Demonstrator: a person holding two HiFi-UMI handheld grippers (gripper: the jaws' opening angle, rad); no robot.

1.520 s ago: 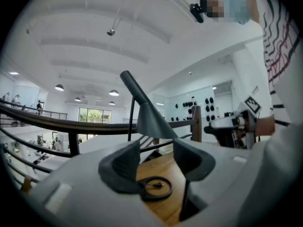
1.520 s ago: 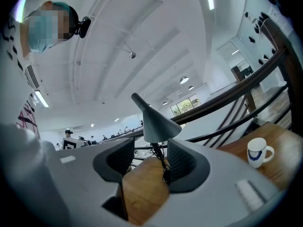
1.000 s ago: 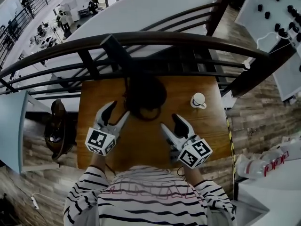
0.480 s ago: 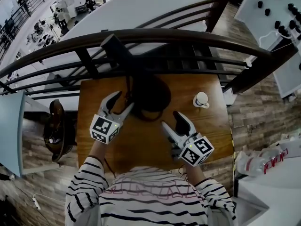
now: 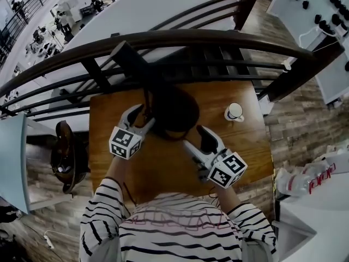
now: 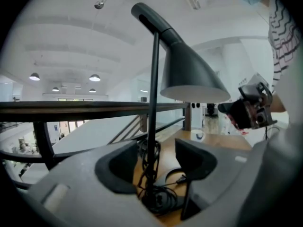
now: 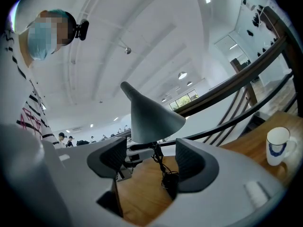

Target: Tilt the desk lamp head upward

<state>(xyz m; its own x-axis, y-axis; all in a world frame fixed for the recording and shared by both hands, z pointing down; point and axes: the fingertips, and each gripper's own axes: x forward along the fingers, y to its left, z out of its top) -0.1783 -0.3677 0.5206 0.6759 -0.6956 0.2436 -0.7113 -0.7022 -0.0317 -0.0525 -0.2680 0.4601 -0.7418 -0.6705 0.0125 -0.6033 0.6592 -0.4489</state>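
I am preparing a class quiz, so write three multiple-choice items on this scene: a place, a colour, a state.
1. Where is the mug? A on the floor; B on the table, right of the lamp; C on the railing.
2. The lamp head's colour? A dark; B white; C yellow.
3. The left hand-held gripper's jaws? A shut; B apart around the lamp stem; C closed on the mug.
Answers: B, it stands near the table's right edge; A, the head looks dark; B, gaps show beside the stem.
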